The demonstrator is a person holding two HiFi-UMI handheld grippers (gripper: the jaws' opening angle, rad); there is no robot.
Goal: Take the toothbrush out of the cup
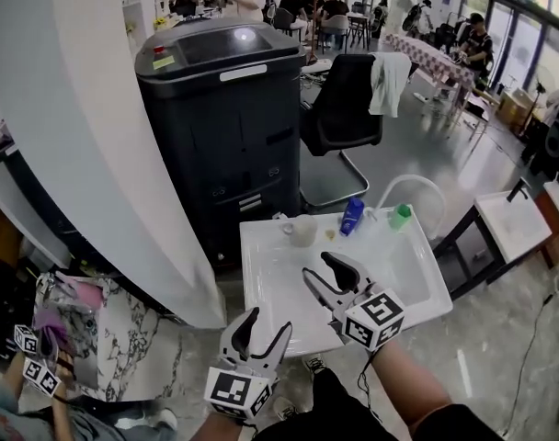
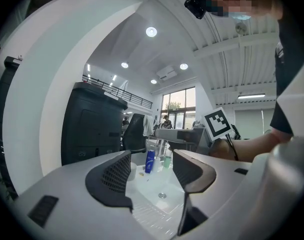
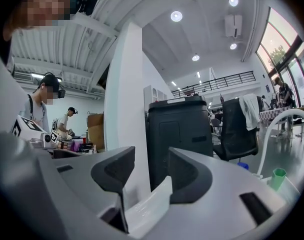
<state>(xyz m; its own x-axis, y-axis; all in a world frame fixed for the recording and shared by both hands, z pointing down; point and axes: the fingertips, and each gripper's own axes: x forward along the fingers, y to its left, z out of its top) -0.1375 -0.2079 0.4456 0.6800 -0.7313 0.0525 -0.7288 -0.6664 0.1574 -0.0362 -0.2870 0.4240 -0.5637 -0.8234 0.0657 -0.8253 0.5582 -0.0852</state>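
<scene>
Toothbrush cannot be made out in any view. Below both grippers lies the white sink (image 1: 270,278). Over its basin hangs the right gripper (image 1: 317,266), at its front edge the left gripper (image 1: 270,320), both with jaws wide apart and empty. On the back rim, well beyond both, stands the cup (image 1: 302,231), near a blue bottle (image 1: 352,216).

1. Two sets of tongs: the left tongs (image 1: 270,321) and the right tongs (image 1: 317,266).
2. One white sink (image 1: 270,278).
3. Two cups: one pale cup (image 1: 303,231) and one green cup (image 1: 401,216).
4. One blue bottle (image 1: 352,216).
5. One black printer (image 1: 220,118).
6. One black office chair (image 1: 339,108).
</scene>
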